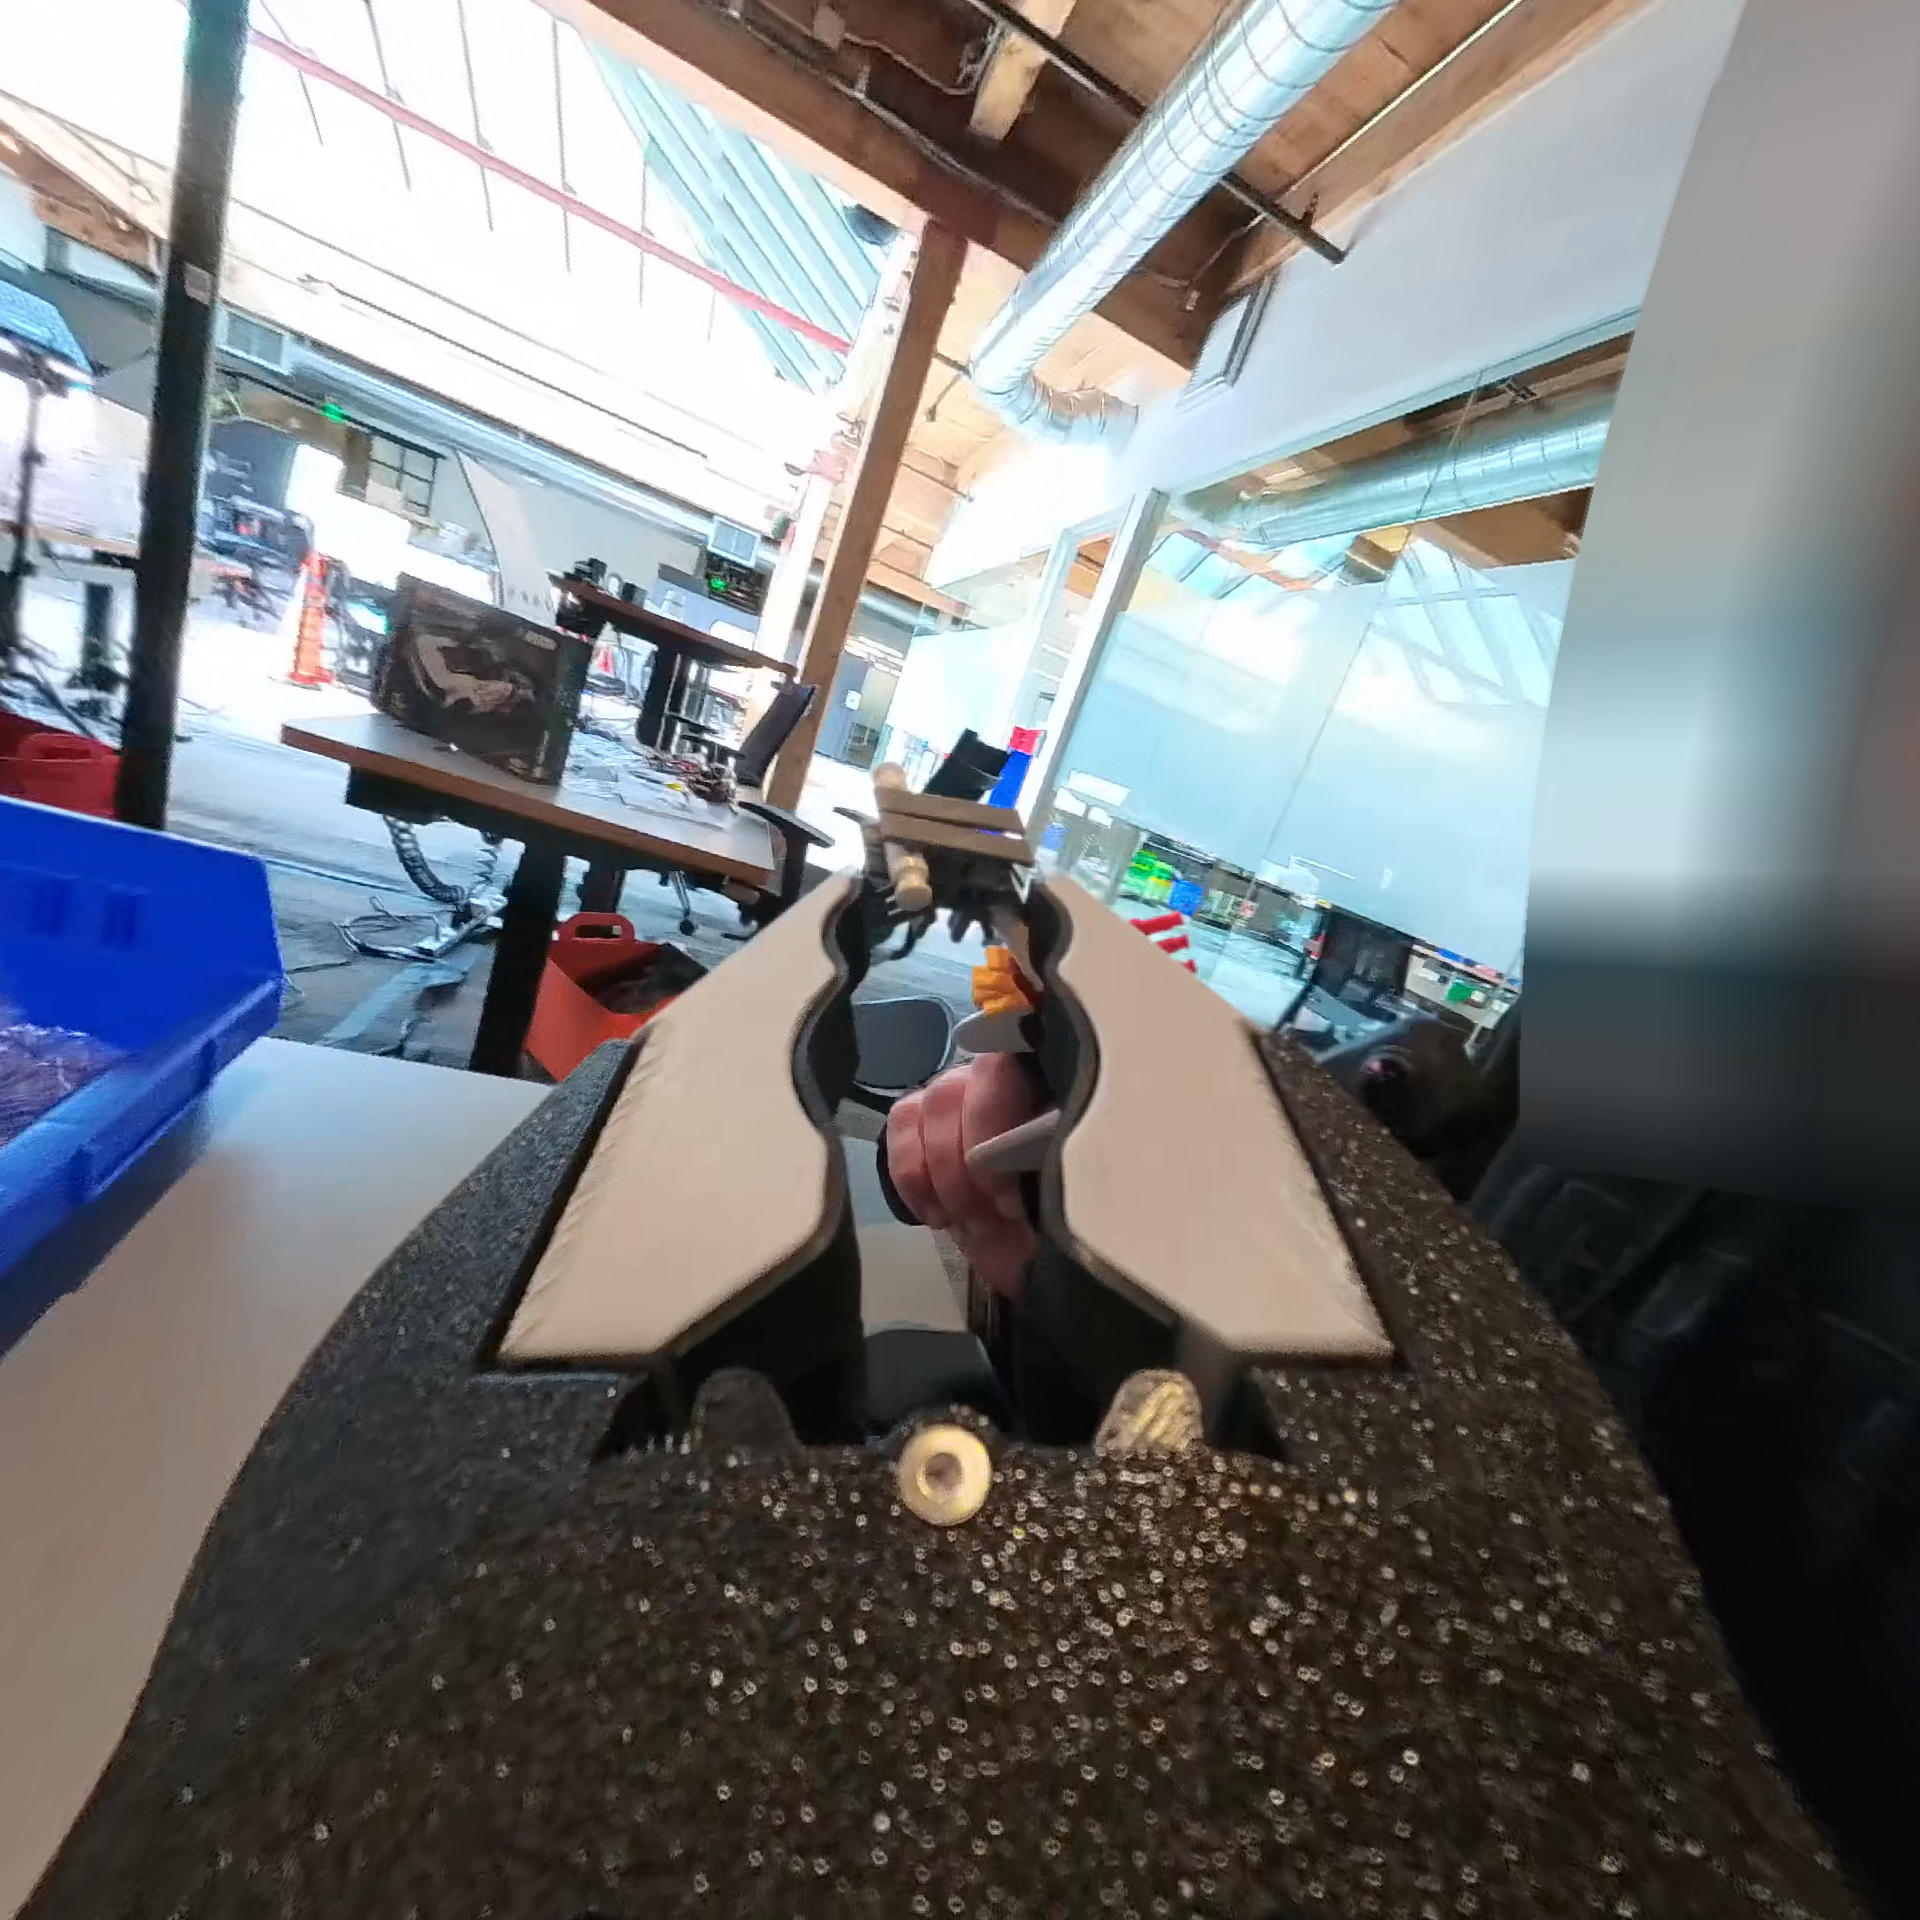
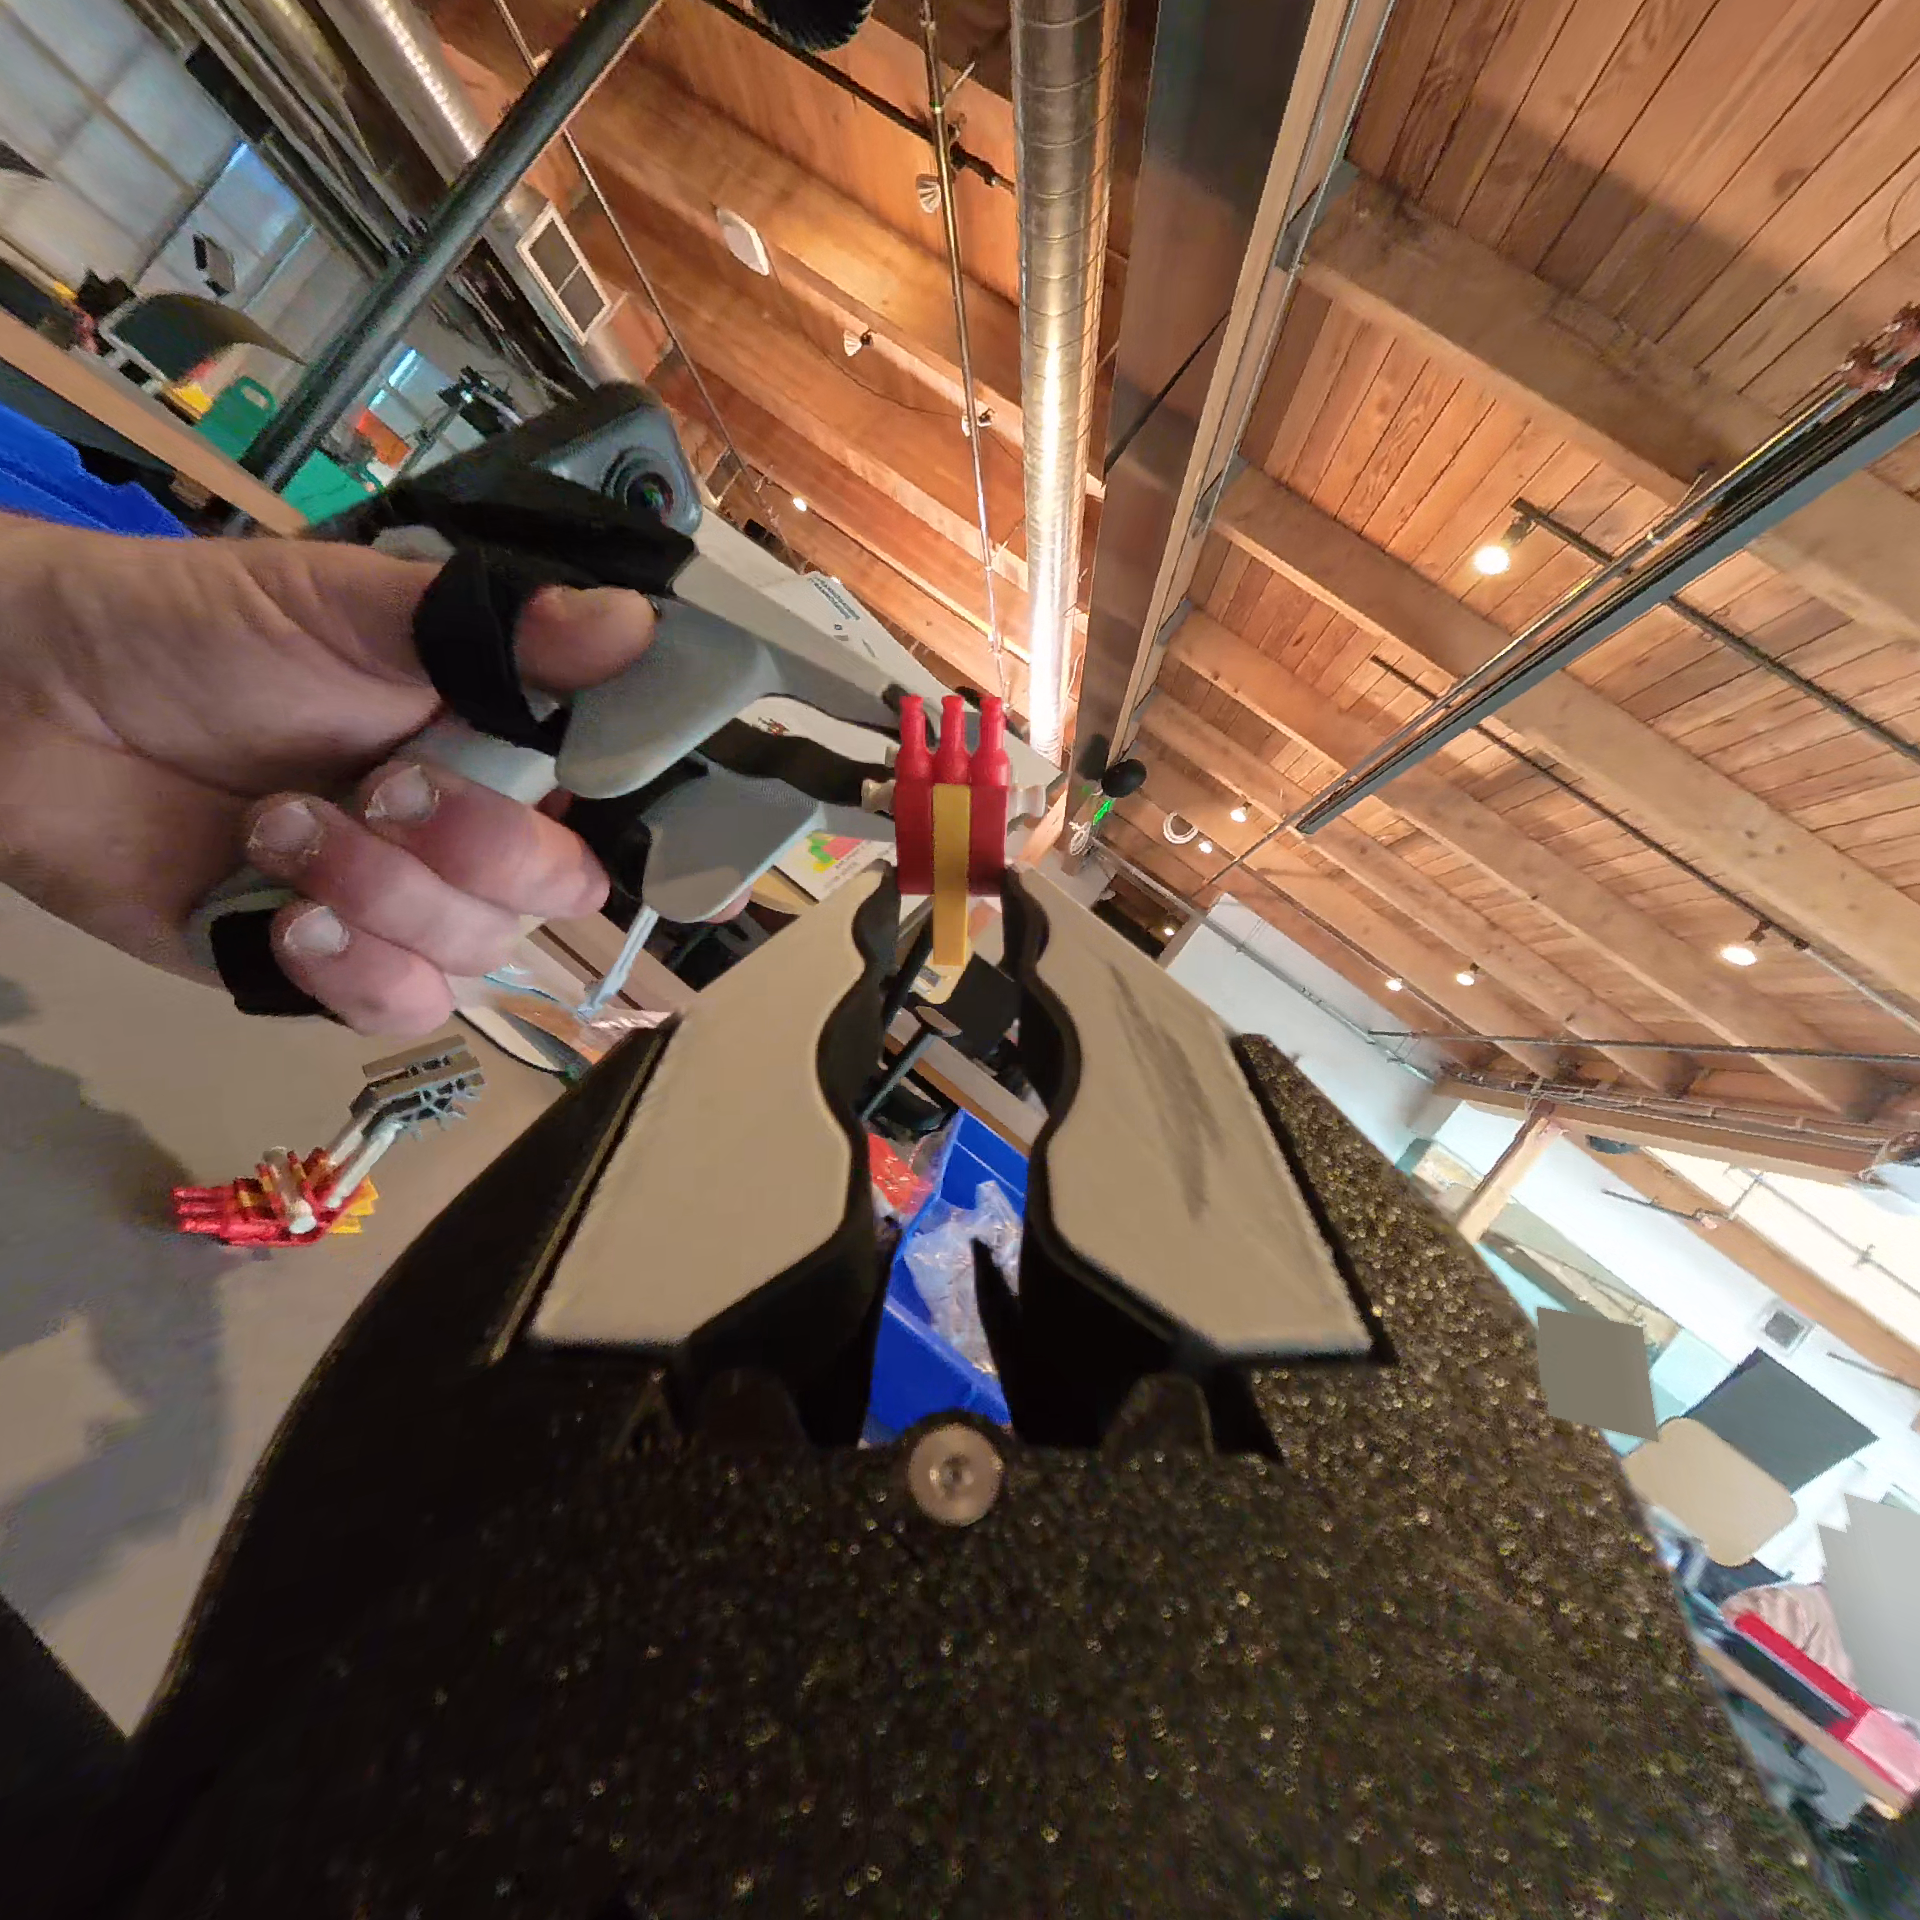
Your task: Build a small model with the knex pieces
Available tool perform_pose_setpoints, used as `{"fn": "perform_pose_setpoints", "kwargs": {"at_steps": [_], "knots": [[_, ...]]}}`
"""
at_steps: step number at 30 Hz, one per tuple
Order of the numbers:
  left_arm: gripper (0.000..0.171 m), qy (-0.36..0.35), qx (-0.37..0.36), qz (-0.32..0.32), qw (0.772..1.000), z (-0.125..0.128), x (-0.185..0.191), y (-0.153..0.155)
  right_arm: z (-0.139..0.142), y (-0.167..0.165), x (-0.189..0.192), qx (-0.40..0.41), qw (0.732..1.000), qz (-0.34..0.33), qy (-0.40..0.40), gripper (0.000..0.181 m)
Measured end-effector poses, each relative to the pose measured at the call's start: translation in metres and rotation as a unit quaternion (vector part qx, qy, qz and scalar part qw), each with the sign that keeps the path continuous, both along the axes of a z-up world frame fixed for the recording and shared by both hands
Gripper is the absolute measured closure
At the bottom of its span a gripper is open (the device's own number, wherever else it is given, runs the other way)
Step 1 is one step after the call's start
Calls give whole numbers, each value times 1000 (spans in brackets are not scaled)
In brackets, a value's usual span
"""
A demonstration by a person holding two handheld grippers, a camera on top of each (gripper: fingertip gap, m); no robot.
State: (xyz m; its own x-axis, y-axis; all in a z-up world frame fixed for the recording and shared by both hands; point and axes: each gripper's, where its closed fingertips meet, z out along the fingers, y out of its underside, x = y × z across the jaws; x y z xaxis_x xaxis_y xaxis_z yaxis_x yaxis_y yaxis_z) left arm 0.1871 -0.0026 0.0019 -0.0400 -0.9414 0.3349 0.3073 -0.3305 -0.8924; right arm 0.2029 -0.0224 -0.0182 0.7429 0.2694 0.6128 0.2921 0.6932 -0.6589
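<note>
My right gripper is shut on a red three-pronged plastic piece with a yellow strip down its front, held up in the air. A beige dowel sticks out on both sides behind the red piece. In the right wrist view a hand holds the left gripper, whose grey fingers reach to that dowel. In the left wrist view my left gripper is nearly closed, with the beige dowel and a grey slotted part at its tips. An orange piece and a hand show behind.
A pile of red, yellow and white parts with a grey bracket lies on the grey table. A blue bin stands on the white table at left. Another blue bin holds plastic bags. A black pole stands behind. My left and right fingertips are right by each other.
</note>
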Motion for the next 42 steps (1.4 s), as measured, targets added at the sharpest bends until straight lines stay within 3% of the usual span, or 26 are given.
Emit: {"fn": "perform_pose_setpoints", "kwargs": {"at_steps": [7,11,13,16,20,23,30,42], "knots": [[144,15,34,43,998,-1,-4,6,-16,6,-9,2,997,-25,-71,161],[144,39,76,65,994,0,-11,10,-33,-8,-13,-73,990,68,-103,157],[144,61,104,76,990,-1,-14,10,-26,-12,-4,-127,983,116,-63,157],[144,98,148,61,982,-5,-9,2,2,-7,8,-208,959,191,31,157],[143,101,208,39,972,-2,-4,-14,16,-3,-6,-353,864,350,81,157],[144,99,224,35,969,0,-4,-20,6,6,-20,-405,831,377,54,156],[143,98,230,35,968,0,-7,-18,7,3,-33,-431,781,446,71,165],[144,75,215,52,972,11,-13,-13,22,7,-32,-380,792,453,152,174]]}}
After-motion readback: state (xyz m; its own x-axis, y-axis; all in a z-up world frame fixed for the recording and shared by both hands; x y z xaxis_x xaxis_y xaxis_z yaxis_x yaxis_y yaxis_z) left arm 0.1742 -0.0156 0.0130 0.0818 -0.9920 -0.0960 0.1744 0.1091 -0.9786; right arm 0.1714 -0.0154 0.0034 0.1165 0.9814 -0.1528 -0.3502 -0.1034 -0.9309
